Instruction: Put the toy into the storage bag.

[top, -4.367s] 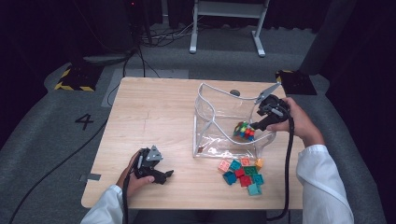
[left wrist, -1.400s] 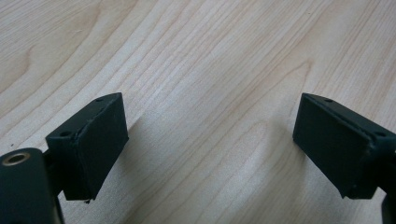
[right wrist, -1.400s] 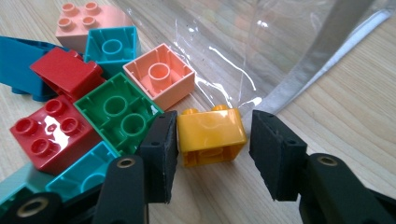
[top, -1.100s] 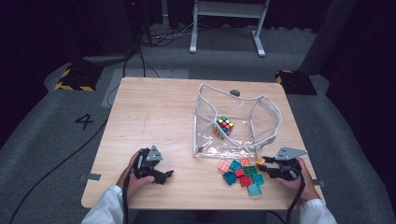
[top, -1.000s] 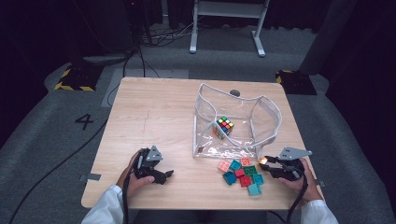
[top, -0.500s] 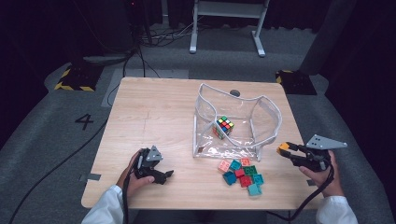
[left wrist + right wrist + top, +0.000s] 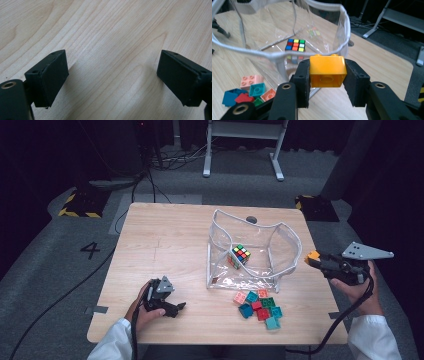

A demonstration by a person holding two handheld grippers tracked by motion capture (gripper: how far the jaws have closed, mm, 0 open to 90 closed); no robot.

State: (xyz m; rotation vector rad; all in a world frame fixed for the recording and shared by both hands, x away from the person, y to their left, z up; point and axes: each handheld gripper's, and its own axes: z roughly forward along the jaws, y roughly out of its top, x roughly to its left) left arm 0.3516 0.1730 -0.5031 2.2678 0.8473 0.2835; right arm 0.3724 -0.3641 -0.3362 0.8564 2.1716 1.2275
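Clamping orange brick (image 7: 327, 71) squarely between my right gripper (image 7: 326, 75) jaws, beside clear bag (image 7: 287, 53) rim; left gripper (image 7: 112, 77) jaws apart over bare surface (image 7: 107, 30).

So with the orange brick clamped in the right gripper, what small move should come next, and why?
Probably carry the right gripper forward over the rim of the clear bag, then open. It is shut on the orange brick, held just outside the bag's open mouth, and the puzzle cube already lies inside. The left gripper rests open on the table.
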